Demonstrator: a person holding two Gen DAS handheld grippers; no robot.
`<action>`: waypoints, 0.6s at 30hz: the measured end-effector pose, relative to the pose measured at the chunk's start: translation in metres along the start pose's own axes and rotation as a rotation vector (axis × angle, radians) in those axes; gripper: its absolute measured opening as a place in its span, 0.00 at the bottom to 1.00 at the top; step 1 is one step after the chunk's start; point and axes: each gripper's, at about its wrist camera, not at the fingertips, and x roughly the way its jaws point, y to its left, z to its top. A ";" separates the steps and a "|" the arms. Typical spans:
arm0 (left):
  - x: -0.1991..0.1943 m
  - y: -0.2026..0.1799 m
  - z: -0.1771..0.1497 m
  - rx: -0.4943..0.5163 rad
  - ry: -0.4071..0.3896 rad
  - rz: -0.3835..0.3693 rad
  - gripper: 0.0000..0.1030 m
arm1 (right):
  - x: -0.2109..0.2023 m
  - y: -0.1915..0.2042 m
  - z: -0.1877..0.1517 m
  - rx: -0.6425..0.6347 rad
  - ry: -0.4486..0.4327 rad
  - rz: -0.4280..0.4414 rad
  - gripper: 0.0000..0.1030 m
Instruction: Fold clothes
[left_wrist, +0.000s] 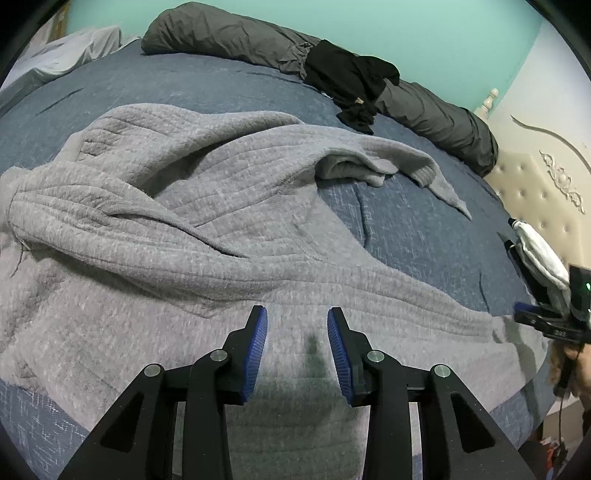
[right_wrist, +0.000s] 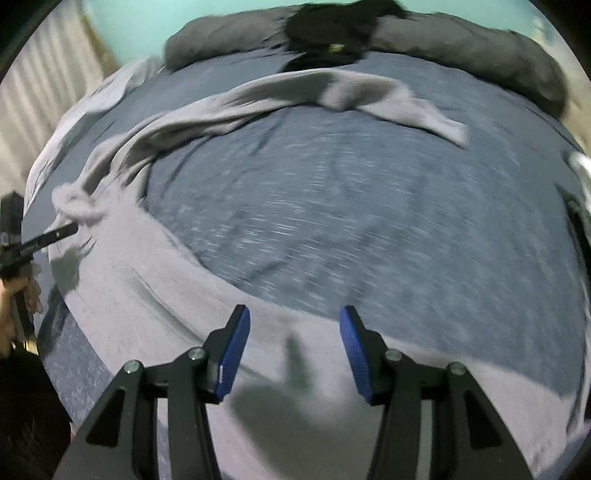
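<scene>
Grey ribbed knit, a sweater (left_wrist: 177, 229), spread rumpled over the near half of the blue quilt (left_wrist: 406, 229), hem along the near edge, one sleeve (left_wrist: 417, 166) flung out toward the far right, short of the headboard. Not yet folded; judged an early step, flattening and arranging before the first fold.

Left gripper (left_wrist: 297, 347) poised just over the hem near the near edge, jaws partly apart, blue pads (left_wrist: 258, 350) clear of the cloth, nothing pinched. Right gripper (right_wrist: 294, 347) over the hem's right-hand end, jaws likewise apart and empty; blurred there, so contact with the fabric cannot be told.

Next move, as a guess: lower both onto the hem or the shoulders, pinch one layer only, pull taut to smooth the bunched body, then bring the stray sleeve in across the chest. Thick knit likely to drag and bunch, so a firm bite needed.

No containers in view. Along the far edge, a dark grey rolled duvet (left_wrist: 229, 33) with a black garment (left_wrist: 351, 81) draped on it; something white (left_wrist: 539, 254) at the right edge.
</scene>
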 end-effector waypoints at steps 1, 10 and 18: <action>0.001 0.000 -0.001 0.003 0.002 0.001 0.36 | 0.007 0.008 0.005 -0.028 0.017 0.007 0.50; 0.006 0.005 -0.004 0.011 0.014 0.011 0.36 | 0.054 0.063 0.025 -0.229 0.138 0.057 0.35; 0.003 0.010 -0.004 0.000 0.005 0.016 0.36 | 0.049 0.054 0.038 -0.210 0.090 0.005 0.03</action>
